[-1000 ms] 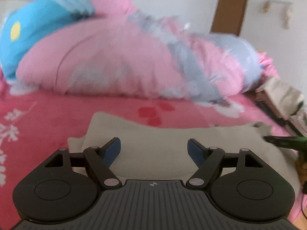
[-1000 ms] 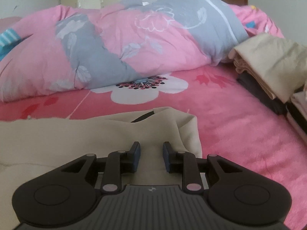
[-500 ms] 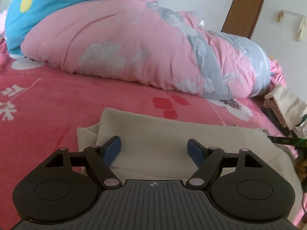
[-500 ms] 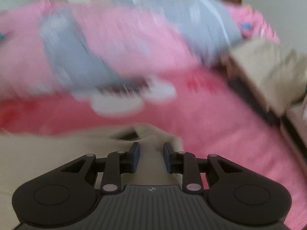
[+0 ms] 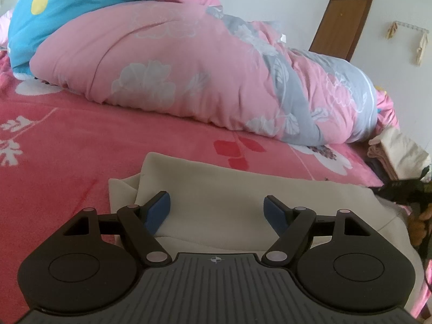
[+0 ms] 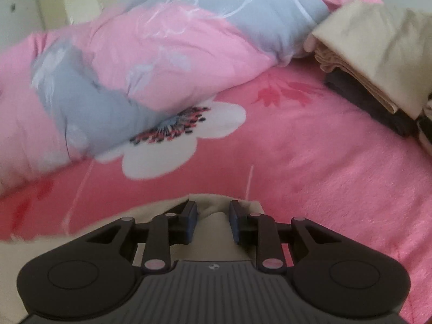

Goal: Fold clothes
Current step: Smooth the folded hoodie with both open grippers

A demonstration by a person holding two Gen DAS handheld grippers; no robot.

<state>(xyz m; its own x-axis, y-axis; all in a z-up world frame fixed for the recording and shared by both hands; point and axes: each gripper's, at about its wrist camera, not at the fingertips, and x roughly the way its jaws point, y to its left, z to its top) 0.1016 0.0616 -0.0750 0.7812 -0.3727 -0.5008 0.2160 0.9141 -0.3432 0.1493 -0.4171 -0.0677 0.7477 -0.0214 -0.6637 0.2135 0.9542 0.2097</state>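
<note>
A bed [image 5: 81, 140] spread with a pink floral blanket fills the room; a rolled pink-and-grey quilt [image 5: 216, 81] lies far across it, a brown door [image 5: 341, 27] in the white wall [image 5: 399, 0] beyond.

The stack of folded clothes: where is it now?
The stack of folded clothes sits upper right in the right wrist view, on the pink bedspread beside the quilt.

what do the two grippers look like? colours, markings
Both alike. Left gripper: black ribbed body with a small crosshair mark, two round black discs, black linkage arms with pale pivot pins, blue pads. Right gripper: same build, pads darker blue. No cables visible.
</note>
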